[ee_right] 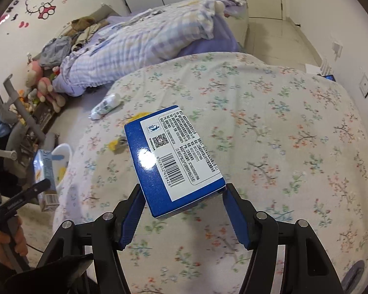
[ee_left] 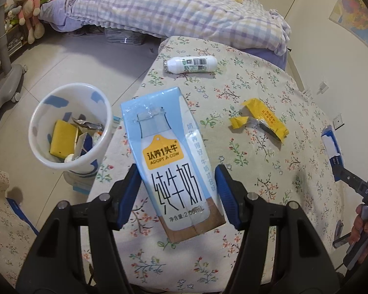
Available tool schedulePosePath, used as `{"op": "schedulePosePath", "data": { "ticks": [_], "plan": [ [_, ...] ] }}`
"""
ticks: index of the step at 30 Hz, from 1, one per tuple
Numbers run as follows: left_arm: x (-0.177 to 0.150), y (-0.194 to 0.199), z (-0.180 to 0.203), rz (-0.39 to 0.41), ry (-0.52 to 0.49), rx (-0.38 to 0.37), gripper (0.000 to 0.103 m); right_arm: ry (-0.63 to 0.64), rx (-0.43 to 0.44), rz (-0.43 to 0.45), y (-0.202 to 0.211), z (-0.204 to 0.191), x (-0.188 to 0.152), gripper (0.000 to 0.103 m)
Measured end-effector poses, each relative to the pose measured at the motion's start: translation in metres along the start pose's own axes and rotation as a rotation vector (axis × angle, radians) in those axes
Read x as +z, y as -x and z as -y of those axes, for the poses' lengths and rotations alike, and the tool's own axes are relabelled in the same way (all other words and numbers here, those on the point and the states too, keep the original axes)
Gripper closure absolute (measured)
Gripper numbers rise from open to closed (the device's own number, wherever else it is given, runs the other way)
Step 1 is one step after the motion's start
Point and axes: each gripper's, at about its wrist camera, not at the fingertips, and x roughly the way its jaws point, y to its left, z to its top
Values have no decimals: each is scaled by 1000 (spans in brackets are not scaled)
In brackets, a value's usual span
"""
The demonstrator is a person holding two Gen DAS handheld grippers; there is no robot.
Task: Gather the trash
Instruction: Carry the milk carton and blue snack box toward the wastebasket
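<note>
Trash already lay in the bin (ee_left: 70, 125) while your left gripper (ee_left: 177, 193) squeezed the milk carton (ee_left: 169, 161), your right gripper (ee_right: 184, 210) squeezed the blue box (ee_right: 169, 161), and a bottle (ee_left: 191, 65) and wrapper (ee_left: 260, 118) waited on the table (ee_left: 294, 171).

right claw (ee_right: 182, 202) | clamps blue box (ee_right: 159, 171) | apparently above floral cloth (ee_right: 282, 134)

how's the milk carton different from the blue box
The milk carton is pale blue with a bottle picture and a yellow tag; the blue box is dark blue with a white barcode label. The carton sits in the left gripper, the box in the right gripper. The carton looks taller and slimmer, the box flatter and wider. Both are held up off the floral tablecloth, tilted between blue fingers.
</note>
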Motion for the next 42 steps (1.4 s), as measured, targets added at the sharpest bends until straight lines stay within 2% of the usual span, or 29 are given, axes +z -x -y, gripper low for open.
{"op": "schedulePosePath", "data": {
  "ticks": [13, 25, 31, 36, 39, 40, 42],
  "plan": [
    [4, -8, -43, 5, 61, 23, 40, 111, 136, -75, -49, -91, 2, 37],
    [15, -12, -96, 18, 135, 60, 40, 171, 169, -122, -85, -142, 11, 37],
    [21, -18, -124, 20, 181, 84, 40, 185, 211, -145, -102, -168, 14, 37],
    [29, -23, -142, 44, 199, 104, 40, 207, 243, -160, -115, -191, 15, 37],
    [34, -24, -149, 82, 190, 88, 39, 219, 256, -169, -124, -205, 16, 37],
    [36, -24, -150, 94, 182, 87, 37, 222, 259, -170, -125, -208, 15, 37],
    [39, -24, -154, 99, 179, 109, 24, 231, 270, -173, -130, -217, 16, 37]
  ]
}}
